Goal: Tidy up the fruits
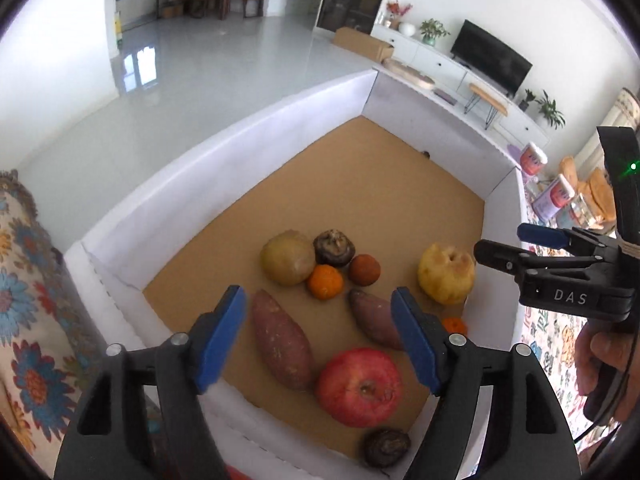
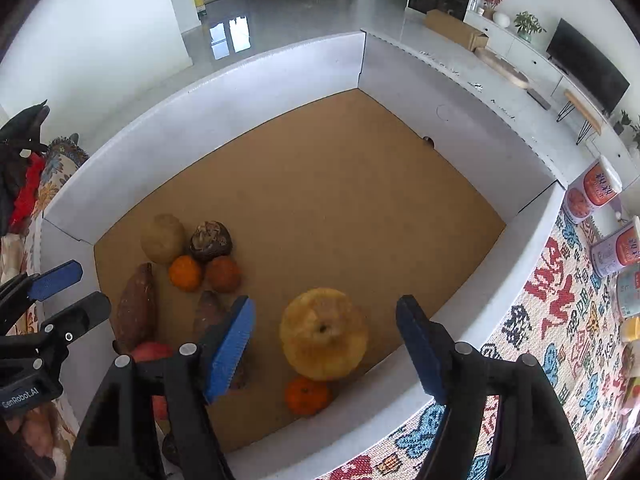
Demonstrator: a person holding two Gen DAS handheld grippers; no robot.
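Note:
A white-walled box (image 1: pixel 224 152) with a brown cardboard floor holds the produce. In the left wrist view I see a red apple (image 1: pixel 359 386), two sweet potatoes (image 1: pixel 282 338) (image 1: pixel 374 318), a potato (image 1: pixel 287 258), oranges (image 1: pixel 325 282) (image 1: pixel 455 326), a brown round fruit (image 1: pixel 364 270), dark bulbs (image 1: pixel 334 247) (image 1: pixel 386 447) and a yellow pear (image 1: pixel 446 274). My left gripper (image 1: pixel 318 334) is open and empty above the near fruits. My right gripper (image 2: pixel 326 346) is open and empty above the yellow pear (image 2: pixel 324 334), with an orange (image 2: pixel 307 395) beside it.
The box (image 2: pixel 280 68) sits on a patterned cloth (image 2: pixel 540 340). Several cans (image 2: pixel 596 192) stand to the right of the box. A floral cloth (image 1: pixel 28 280) lies to the left. The far half of the box floor (image 2: pixel 340 176) is bare cardboard.

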